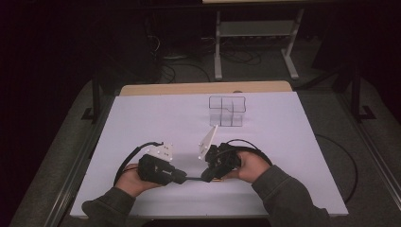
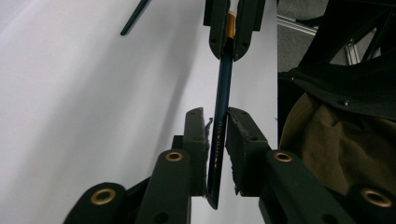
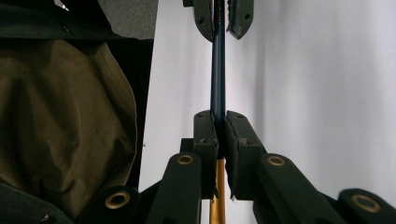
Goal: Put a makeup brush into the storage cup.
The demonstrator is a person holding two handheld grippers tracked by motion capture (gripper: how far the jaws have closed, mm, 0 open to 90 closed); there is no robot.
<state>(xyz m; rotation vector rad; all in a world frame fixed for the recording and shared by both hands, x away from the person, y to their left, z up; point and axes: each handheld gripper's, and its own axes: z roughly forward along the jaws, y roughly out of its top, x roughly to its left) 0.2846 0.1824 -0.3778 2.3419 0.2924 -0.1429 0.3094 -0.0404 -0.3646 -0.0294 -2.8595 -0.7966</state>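
A thin dark blue pencil (image 1: 191, 178) with a gold end spans the gap between my two grippers, low over the white table (image 1: 283, 156) near its front edge. My right gripper (image 3: 219, 116) is shut on the pencil (image 3: 217, 79) close to its gold end (image 3: 215, 205). My left gripper (image 2: 215, 119) stands slightly open around the other end of the pencil (image 2: 223, 88), with slim gaps at both pads. In the high view the left gripper (image 1: 182, 178) and right gripper (image 1: 208, 177) point at each other.
A clear plastic organiser (image 1: 227, 111) with several compartments stands at the back middle of the table. Black cables (image 1: 250, 144) loop from both grippers. A sleeve (image 2: 341, 144) hangs near the table's front edge. A metal stand (image 1: 255, 33) is on the floor beyond.
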